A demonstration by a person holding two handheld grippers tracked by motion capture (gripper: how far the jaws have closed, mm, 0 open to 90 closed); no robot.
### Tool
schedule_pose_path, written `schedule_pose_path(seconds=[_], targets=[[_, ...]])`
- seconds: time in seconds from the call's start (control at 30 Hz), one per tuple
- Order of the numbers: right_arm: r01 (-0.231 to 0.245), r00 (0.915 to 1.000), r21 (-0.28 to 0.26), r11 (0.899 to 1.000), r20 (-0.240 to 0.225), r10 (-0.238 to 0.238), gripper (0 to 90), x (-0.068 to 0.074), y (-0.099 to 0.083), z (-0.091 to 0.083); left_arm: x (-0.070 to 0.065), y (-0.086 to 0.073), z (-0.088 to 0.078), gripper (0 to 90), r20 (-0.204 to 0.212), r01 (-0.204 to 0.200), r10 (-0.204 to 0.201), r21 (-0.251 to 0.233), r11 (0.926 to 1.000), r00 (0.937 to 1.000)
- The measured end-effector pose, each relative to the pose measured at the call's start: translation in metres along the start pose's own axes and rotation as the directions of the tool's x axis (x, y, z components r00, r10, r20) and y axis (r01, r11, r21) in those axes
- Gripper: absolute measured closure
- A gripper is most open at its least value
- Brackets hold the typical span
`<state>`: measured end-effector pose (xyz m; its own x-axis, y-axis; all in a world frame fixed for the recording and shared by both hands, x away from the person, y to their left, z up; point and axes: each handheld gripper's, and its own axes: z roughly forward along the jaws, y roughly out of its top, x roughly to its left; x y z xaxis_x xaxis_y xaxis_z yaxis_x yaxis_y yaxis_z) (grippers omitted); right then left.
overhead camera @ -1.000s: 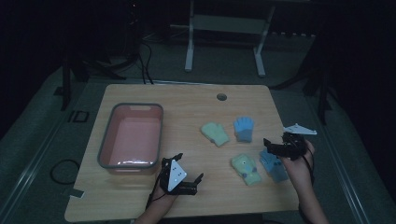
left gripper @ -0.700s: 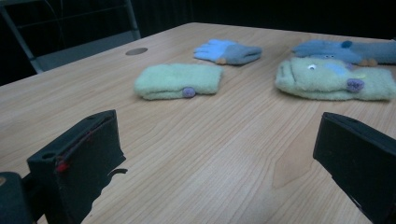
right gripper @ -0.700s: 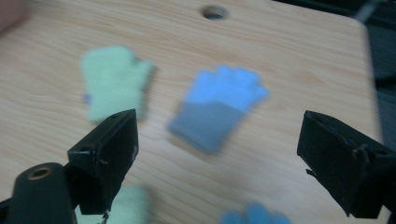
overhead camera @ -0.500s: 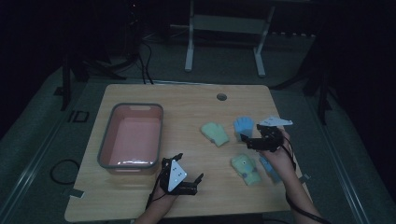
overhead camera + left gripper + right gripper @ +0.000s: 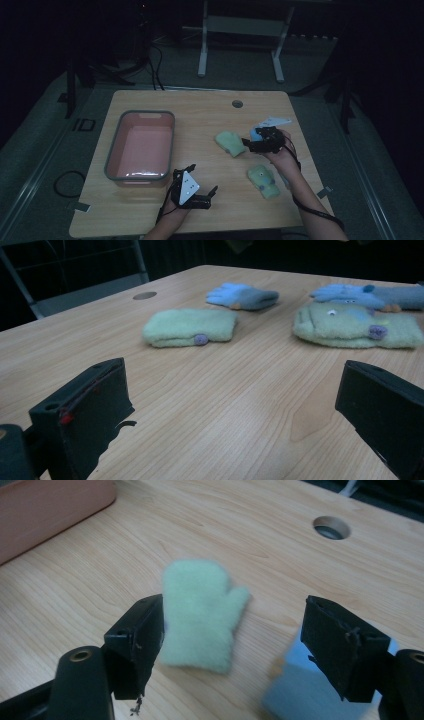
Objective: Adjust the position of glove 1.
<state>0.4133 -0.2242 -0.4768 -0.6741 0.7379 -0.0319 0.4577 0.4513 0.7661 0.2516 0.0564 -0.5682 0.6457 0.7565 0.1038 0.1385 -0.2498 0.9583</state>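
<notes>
Pink tub [image 5: 141,145] on wooden table [image 5: 200,110], right gripper [image 5: 248,144] beside green mitten [image 5: 230,142]

A light wooden table with rounded corners [image 5: 150,210] and a round cable hole [image 5: 237,104] stands on a grey carpeted floor [image 5: 45,150] in a dim room. Behind it a white metal frame with two legs [image 5: 202,50] rises into darkness, with black cables [image 5: 155,60] trailing beside it
</notes>
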Motion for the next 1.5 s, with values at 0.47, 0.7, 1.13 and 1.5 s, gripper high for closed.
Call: schedule_pose_path(seconds=[0.47, 0.7, 1.13, 1.5], targets=[[0.032, 0.9987, 0.066, 0.997, -0.041, -0.029, 49.4, 0.009, 0.017, 0.047, 0.001, 0.000, 0.000, 1.3, 0.008, 0.005, -0.005, -0.002, 1.0000, 1.0000], [0.030, 0.9975, 0.151, 0.988, -0.068, -0.020, 56.3, 0.007, 0.018, 0.076, 0.001, 0.000, 0.000, 1.3, 0.009, 0.006, -0.006, -0.002, 1.0000, 0.9999], [0.062, 0.9964, 0.244, 0.968, -0.071, -0.046, 57.9, 0.008, 0.009, 0.104, 0.001, 0.000, 0.000, 1.3, 0.009, 0.006, -0.006, -0.002, 1.0000, 0.9999], [0.084, 0.9949, 0.258, 0.963, -0.075, -0.067, 81.7, 0.013, 0.010, 0.104, 0.001, 0.000, 0.000, 1.3, 0.007, 0.006, -0.006, -0.001, 1.0000, 1.0000]])
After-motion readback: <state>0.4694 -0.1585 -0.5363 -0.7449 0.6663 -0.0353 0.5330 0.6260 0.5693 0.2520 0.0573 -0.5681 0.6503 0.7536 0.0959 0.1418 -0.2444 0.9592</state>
